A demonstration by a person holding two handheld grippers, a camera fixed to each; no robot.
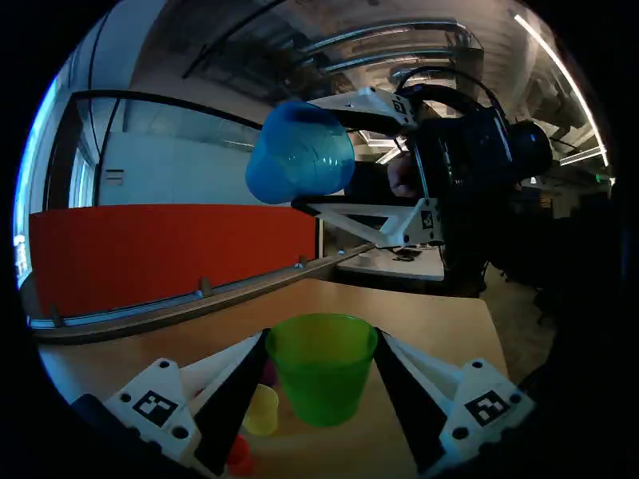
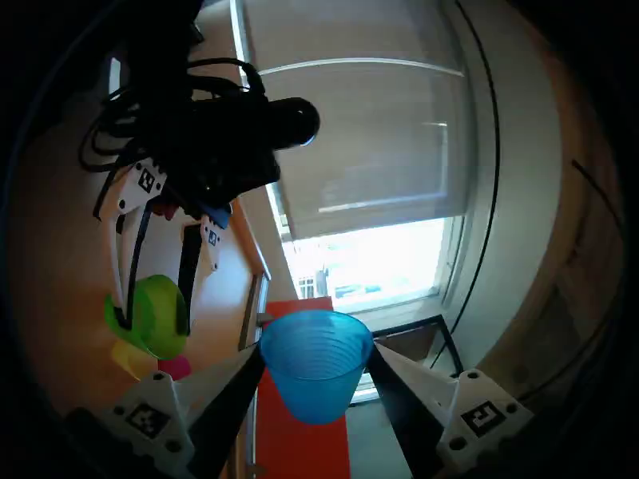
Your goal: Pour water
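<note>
Pouring stage: at the tip, by my reading. The blue cup is tilted, but no stream or water shows in either view, so I cannot tell whether any has crossed over.
Red panel (image 1: pixel 160 247): left of the left gripper view, behind the far edge of the table (image 1: pixel 447 319).
Yellow cup (image 1: pixel 262 409): lower left of that view, just beside the near finger. A red scrap below it is too cut off to name.
Left gripper (image 1: pixel 322 345): bottom centre, with both fingers clamped on the sides of the green cup (image 1: pixel 322 379).
Green cup: upright, mouth up. I cannot tell whether it rests on the table or hangs just above it.
Blue cup (image 1: pixel 319 160): upper centre, above the green cup in the frame and lying on its side.
Right gripper (image 1: pixel 305 153): upper centre to right, with one finger above the blue cup and one below, both pressing on it.
Right gripper view, left: the left gripper with the green cup between its fingers. The yellow cup and a pink cup (image 2: pixel 176 367) are just beside it.
Right gripper view, bottom centre: the blue cup is pinched between this gripper's fingers, and its ribbed inside shows.
Window (image 2: pixel 367 271): centre to right, rolled sideways, which fits a tilted gripper.
Done: both cups are gripped, and the blue one is high and tipped.
Left: judged, getting water into the green cup, levelling the blue cup, then setting both down.
</note>
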